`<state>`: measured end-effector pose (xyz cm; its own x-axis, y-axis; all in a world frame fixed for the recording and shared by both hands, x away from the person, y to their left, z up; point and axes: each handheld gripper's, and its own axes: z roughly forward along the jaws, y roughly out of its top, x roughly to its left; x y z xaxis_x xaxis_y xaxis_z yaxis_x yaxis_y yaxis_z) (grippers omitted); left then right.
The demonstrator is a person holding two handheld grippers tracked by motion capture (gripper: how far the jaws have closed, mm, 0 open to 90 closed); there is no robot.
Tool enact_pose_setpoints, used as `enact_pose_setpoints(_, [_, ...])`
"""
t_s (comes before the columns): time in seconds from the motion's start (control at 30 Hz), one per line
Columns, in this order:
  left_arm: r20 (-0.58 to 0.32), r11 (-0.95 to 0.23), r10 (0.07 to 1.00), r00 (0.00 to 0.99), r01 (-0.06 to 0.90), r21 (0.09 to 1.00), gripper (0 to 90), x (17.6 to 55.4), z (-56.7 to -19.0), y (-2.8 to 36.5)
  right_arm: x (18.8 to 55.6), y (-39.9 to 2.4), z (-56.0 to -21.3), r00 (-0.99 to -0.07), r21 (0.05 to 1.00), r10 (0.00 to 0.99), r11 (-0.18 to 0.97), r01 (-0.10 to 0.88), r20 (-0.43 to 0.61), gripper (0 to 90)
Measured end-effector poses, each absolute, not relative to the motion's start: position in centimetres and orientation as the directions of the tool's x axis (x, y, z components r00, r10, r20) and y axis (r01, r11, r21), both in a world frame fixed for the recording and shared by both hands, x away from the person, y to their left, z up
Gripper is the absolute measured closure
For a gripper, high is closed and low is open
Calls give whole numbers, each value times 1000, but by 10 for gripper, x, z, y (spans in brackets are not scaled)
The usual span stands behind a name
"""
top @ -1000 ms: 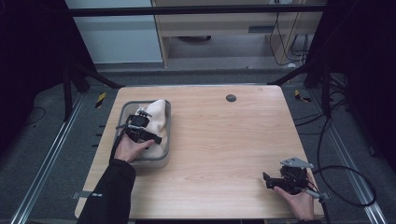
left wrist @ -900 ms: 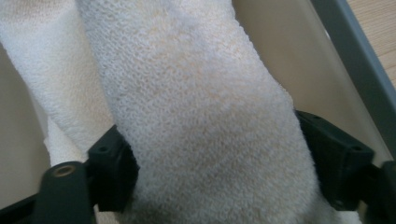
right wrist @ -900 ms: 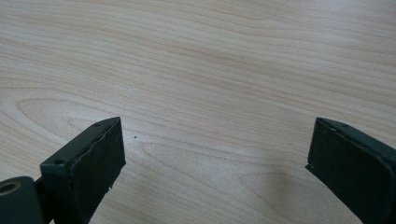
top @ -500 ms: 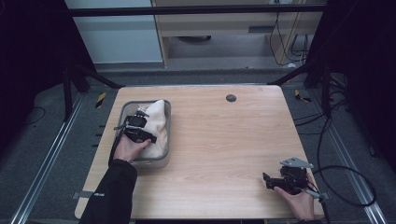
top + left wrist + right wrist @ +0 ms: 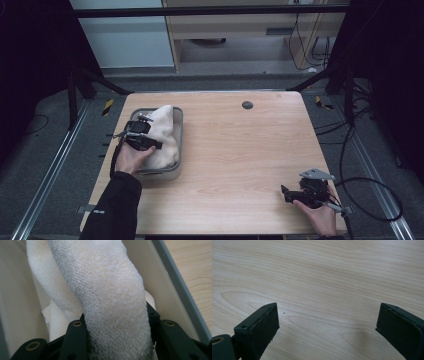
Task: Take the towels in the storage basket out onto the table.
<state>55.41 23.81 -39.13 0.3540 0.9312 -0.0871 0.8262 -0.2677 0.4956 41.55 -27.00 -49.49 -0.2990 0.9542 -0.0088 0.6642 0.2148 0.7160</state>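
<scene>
A white terry towel (image 5: 166, 131) lies bunched in a grey tray (image 5: 181, 145) at the table's left. My left gripper (image 5: 144, 136) is down in the tray, and its jaws have just been closing with the towel between them. In the left gripper view a thick fold of the towel (image 5: 112, 297) is squeezed between the two black jaws of the left gripper (image 5: 116, 326), with the tray's pale wall (image 5: 140, 262) beside it. My right gripper (image 5: 286, 193) rests near the table's front right corner. In its own view the right gripper (image 5: 327, 320) stands open over bare wood.
The light wooden table (image 5: 240, 150) has a small dark round grommet (image 5: 247, 105) near its far edge. A black cable (image 5: 370, 200) loops off the right side. Dark frame posts stand at the table's far corners.
The left gripper's jaws have closed on the towel fold, and the hand has shifted slightly left over the tray. The right hand has kept still.
</scene>
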Motion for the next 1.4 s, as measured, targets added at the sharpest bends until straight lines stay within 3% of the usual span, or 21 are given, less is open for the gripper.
enact_pose_setpoints(0.8, [-121,-212,911,395,698,684,590,524,-307,252,415,-270,-495,-304,717,953,220,662,-12,44])
enact_pose_setpoints(1.4, [-107,-213,901,421,642,736,590,514,-266,255,416,-270,-495,-304,715,953,220,663,-11,44])
